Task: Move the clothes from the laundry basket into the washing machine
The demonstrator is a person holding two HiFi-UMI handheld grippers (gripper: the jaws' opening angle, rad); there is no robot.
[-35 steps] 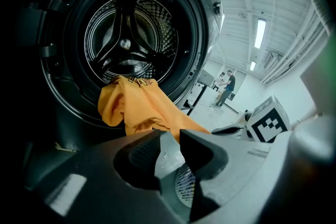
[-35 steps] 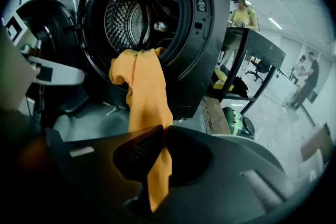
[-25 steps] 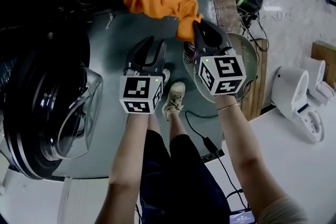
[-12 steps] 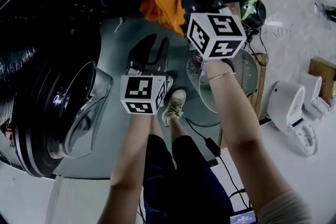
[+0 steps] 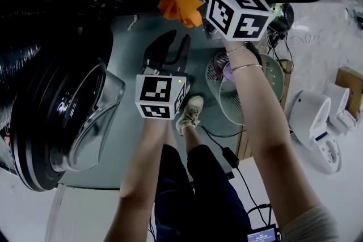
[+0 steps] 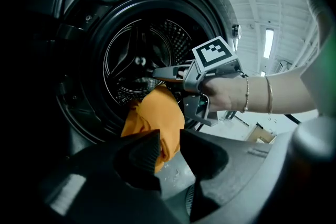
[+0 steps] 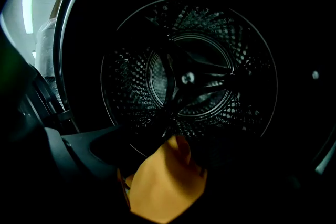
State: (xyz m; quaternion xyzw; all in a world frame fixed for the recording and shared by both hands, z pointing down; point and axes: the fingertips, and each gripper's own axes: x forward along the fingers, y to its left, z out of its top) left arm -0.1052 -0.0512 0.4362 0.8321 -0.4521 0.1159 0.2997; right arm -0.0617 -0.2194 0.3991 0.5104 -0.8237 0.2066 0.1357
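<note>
Right at the mouth of the washing machine, the orange garment hangs bunched from the right gripper, whose jaws are clamped on its upper folds, just before the perforated drum. The left gripper hovers lower, jaws apart with nothing between them, pointing toward the cloth. The machine's round glass door stands swung open at the left, and the pale laundry basket sits under the right forearm. The cloth is plain bright orange and crumpled. The floor is dull grey-green, and a strip light shows beyond.
</note>
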